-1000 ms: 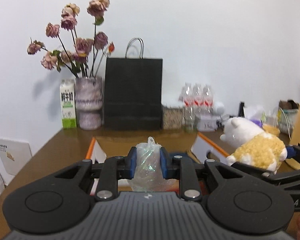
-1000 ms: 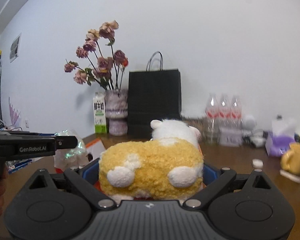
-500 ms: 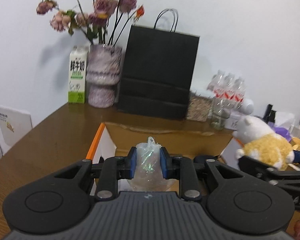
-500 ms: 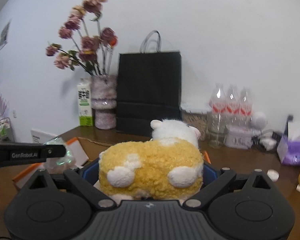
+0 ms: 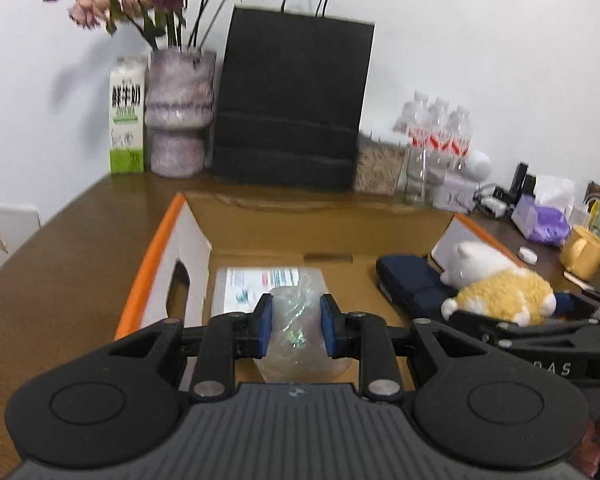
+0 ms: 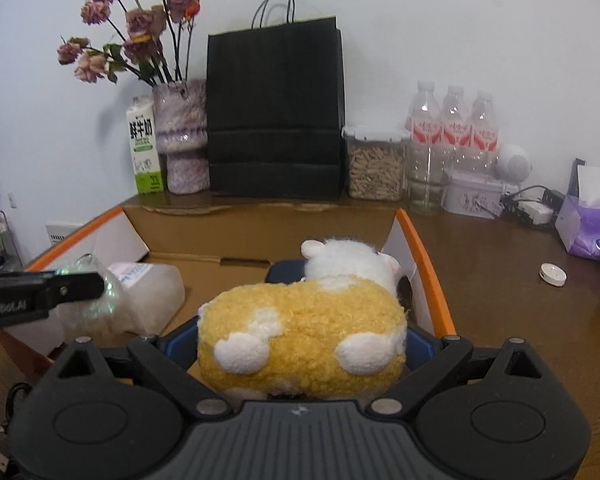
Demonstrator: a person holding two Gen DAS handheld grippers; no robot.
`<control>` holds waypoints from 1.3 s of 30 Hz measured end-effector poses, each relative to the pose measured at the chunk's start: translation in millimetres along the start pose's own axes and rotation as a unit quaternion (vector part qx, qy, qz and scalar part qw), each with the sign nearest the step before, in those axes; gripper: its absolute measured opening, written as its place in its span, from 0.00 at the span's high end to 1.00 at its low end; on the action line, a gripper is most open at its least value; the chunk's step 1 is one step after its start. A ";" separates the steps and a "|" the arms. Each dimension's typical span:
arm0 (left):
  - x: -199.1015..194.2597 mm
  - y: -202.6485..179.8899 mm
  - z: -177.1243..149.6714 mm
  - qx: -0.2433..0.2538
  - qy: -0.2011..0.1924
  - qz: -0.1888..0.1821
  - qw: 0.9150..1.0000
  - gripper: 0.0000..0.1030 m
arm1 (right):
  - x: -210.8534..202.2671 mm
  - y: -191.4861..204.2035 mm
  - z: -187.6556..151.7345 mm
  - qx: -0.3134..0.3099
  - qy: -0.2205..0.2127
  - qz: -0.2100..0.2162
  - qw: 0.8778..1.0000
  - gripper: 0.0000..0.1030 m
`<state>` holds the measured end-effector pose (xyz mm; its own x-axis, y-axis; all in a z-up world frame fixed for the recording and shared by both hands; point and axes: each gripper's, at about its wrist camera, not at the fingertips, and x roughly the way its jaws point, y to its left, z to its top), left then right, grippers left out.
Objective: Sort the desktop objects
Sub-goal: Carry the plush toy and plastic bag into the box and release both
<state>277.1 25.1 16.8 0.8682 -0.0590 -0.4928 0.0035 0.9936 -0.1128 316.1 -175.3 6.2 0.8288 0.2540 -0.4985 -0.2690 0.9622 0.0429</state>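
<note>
Grippers both loaded over the cardboard box (image 5: pixel 380 236) for drop-off: left gripper (image 5: pixel 294 330) clamped on a clear plastic bag (image 5: pixel 296 320), right gripper (image 6: pixel 302 344) clamped on a plush toy (image 6: pixel 304 328).

- The cardboard box (image 5: pixel 260 236) lies open on top, so a gripper can pass in from above
- Inside the box, a white packet (image 5: pixel 252 284) fills the left floor and a dark blue case (image 5: pixel 408 284) the right, with bare cardboard between them
- Behind the box, a black paper bag (image 6: pixel 276 112) and water bottles (image 6: pixel 454 128) block the way
</note>
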 end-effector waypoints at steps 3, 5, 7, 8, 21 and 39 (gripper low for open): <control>8.1 1.6 -2.6 -0.001 0.022 0.004 1.000 0.75 | 1.0 4.1 -2.6 -0.013 0.006 -0.007 1.000 0.05; 12.2 3.7 -3.5 -0.005 0.028 0.008 1.000 0.75 | 2.0 5.8 -3.5 -0.019 0.008 -0.011 1.000 0.05; 14.3 5.8 -3.9 -0.011 0.030 0.014 0.999 0.74 | 2.0 6.5 -4.2 -0.020 0.009 -0.012 1.000 0.05; 14.4 6.3 -4.2 -0.013 0.030 0.014 0.999 0.74 | 2.0 6.5 -4.3 -0.020 0.009 -0.011 1.000 0.05; -5.1 -7.0 0.0 0.010 -0.034 0.009 0.999 0.00 | -2.8 3.3 -1.5 -0.014 -0.001 0.012 1.000 0.00; -17.7 -15.9 0.6 0.029 -0.082 0.034 0.996 0.00 | -14.3 3.6 2.1 -0.016 -0.021 0.019 0.999 0.00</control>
<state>261.9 10.4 27.8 0.9365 0.0207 -0.3501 -0.0334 0.9990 -0.0305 304.3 -175.2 15.3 0.8379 0.2948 -0.4594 -0.3156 0.9483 0.0330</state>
